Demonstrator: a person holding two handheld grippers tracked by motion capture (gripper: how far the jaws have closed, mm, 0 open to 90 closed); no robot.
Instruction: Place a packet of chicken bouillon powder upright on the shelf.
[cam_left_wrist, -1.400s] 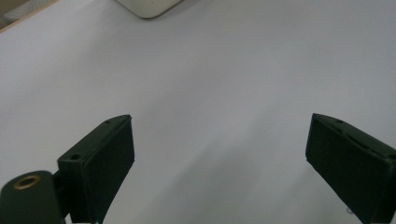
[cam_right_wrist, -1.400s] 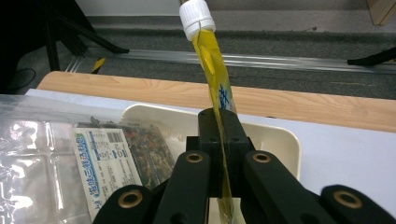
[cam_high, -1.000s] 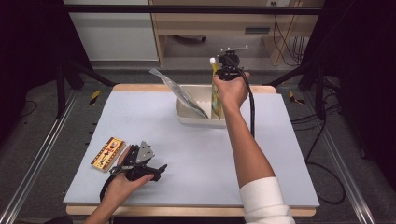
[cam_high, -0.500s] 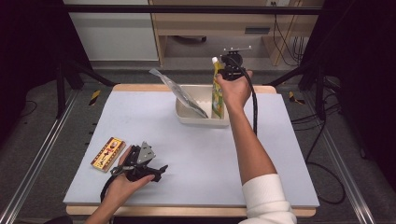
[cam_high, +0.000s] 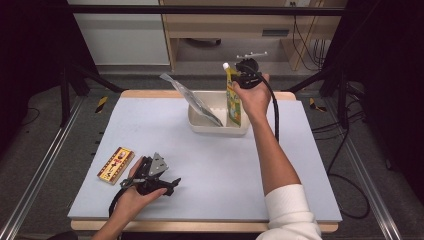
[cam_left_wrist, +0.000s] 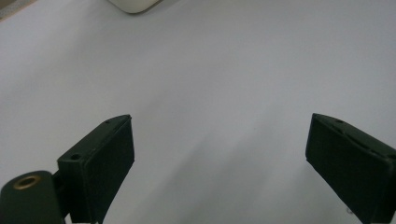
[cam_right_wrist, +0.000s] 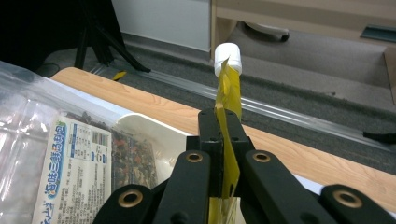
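Fingers of the right gripper (cam_right_wrist: 223, 163) are pinched on the top seam of a yellow spouted pouch (cam_high: 233, 100), held upright in the white tub (cam_high: 220, 128) at the desk's (cam_high: 300, 165) far edge, beside a clear packet (cam_high: 192, 99). Spread, empty fingers are shown on the left gripper (cam_left_wrist: 224, 158), resting low near a snack box (cam_high: 115, 165).

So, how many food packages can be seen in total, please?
3. A yellow spouted pouch stands in the white bin, held by the right gripper; a clear bag leans in that bin; a flat bar lies beside the left gripper. Others may be hidden.
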